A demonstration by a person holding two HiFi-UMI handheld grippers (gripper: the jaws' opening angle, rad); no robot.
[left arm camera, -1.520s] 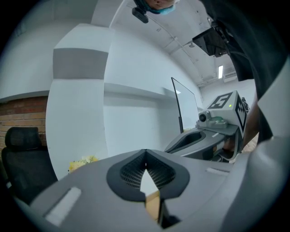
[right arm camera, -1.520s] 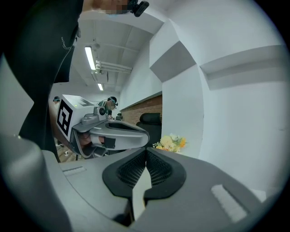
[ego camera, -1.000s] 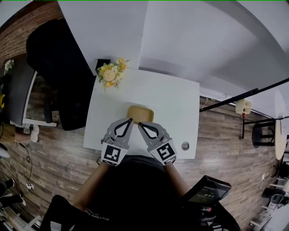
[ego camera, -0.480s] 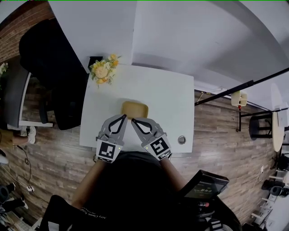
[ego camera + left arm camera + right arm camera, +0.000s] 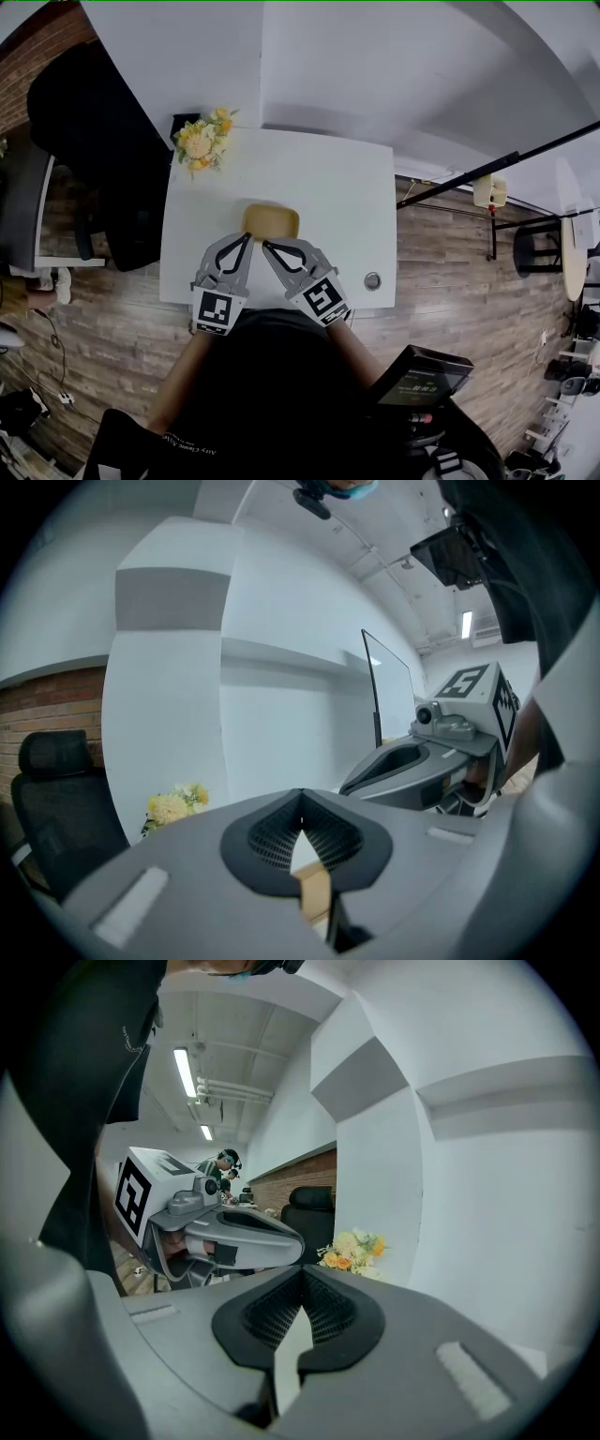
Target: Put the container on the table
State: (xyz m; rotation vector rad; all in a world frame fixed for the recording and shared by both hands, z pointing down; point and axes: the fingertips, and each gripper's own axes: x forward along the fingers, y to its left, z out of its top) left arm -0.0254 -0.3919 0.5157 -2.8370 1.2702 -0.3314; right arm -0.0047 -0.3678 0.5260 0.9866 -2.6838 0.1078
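Note:
A shallow tan container [image 5: 272,219] rests on the white table [image 5: 328,187], near its front edge. My left gripper [image 5: 249,235] and right gripper [image 5: 264,245] hover side by side just in front of it, their tips angled toward each other at its near rim. Both are shut with nothing between the jaws. In the left gripper view a sliver of the container [image 5: 315,892] shows below the closed fingertips [image 5: 301,819], and the right gripper's body is off to the right. In the right gripper view the closed jaws [image 5: 302,1302] point over white tabletop.
A bunch of yellow and white flowers [image 5: 199,142] stands at the table's back left corner. A small round metal thing [image 5: 373,279] lies at the front right. A black office chair [image 5: 84,122] is left of the table, and a white wall behind it.
The head view has slid, so the table and flowers sit a little further left and up in the picture. The grippers stay shut, in the same place relative to the container.

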